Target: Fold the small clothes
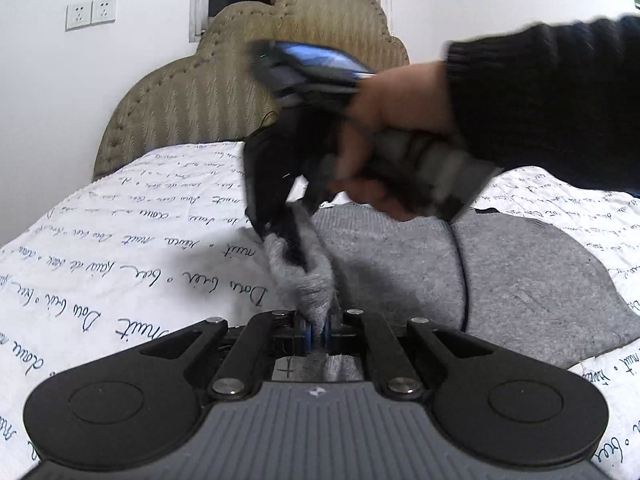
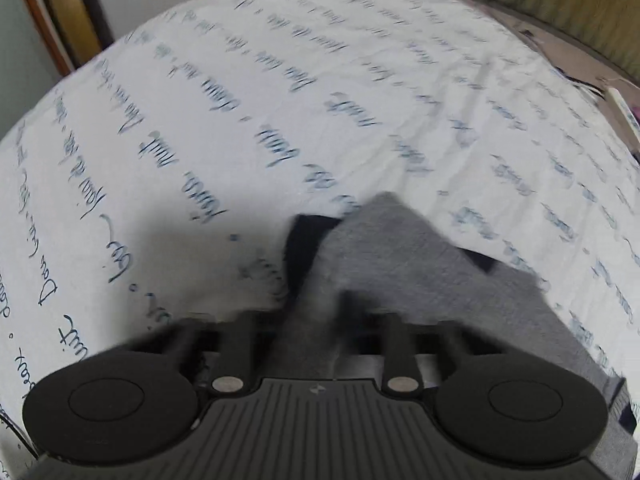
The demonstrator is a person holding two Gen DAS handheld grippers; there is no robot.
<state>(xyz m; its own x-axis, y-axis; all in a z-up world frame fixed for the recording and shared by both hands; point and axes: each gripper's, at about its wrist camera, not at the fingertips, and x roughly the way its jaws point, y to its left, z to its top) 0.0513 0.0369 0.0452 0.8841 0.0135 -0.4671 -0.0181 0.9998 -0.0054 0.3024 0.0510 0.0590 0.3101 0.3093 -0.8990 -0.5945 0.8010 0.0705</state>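
Left tool (image 1: 316, 330) at bottom centre, clamped tight on a pinched fold of the grey garment (image 1: 520, 280) lying on the bed (image 1: 120, 240). Just beyond it, right tool (image 1: 292, 236) in a person's hand (image 1: 392, 148), closed on the same cloth. Headboard (image 1: 224, 80) upper centre.

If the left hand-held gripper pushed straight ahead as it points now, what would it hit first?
Probably the right hand-held gripper, clamped on the same grey garment just ahead; the left hand-held gripper is shut on that cloth too. Depth is unclear.
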